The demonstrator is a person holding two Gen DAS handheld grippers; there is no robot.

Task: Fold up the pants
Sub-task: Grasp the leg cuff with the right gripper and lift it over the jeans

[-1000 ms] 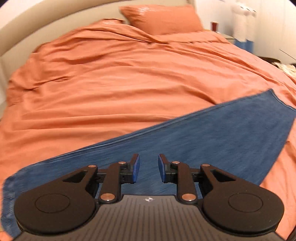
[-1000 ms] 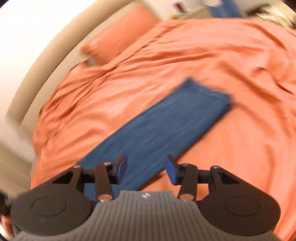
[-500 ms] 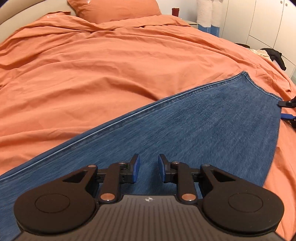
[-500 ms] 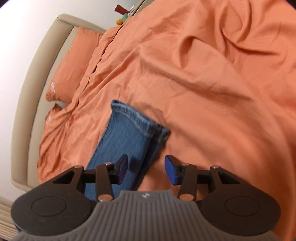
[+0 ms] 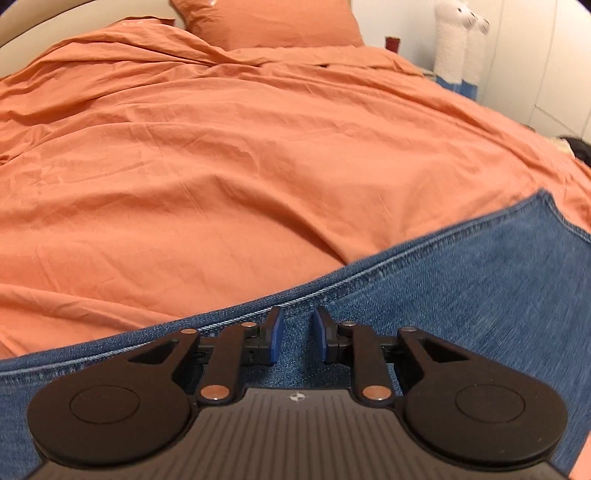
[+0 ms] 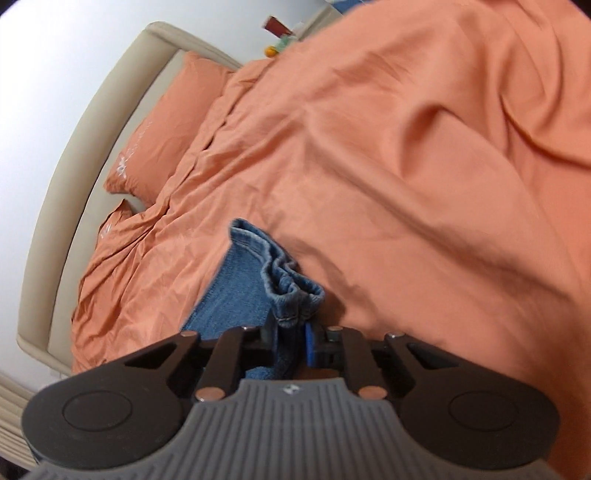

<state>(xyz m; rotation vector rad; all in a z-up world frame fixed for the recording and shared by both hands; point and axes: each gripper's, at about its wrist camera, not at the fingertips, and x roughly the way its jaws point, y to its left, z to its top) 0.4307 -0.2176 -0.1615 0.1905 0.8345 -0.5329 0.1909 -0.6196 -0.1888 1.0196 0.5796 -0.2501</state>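
Note:
Blue jeans [image 5: 461, 280] lie flat on the orange bed cover, folded lengthwise, with the leg hem at the right. My left gripper [image 5: 298, 334] is open low over the jeans near their far seam edge, nothing between its pads. In the right wrist view my right gripper [image 6: 291, 341] is shut on the bunched hem end of the jeans [image 6: 280, 277], which puckers up between the fingers.
The orange duvet [image 5: 240, 147] covers the whole bed, with orange pillows [image 5: 269, 22] at the head and a beige headboard [image 6: 74, 140]. A white plush llama [image 5: 458, 40] and a nightstand stand at the far right.
My right gripper has closed in on the jeans' hem and shut on it. My left gripper has shifted toward the far seam edge and stays open.

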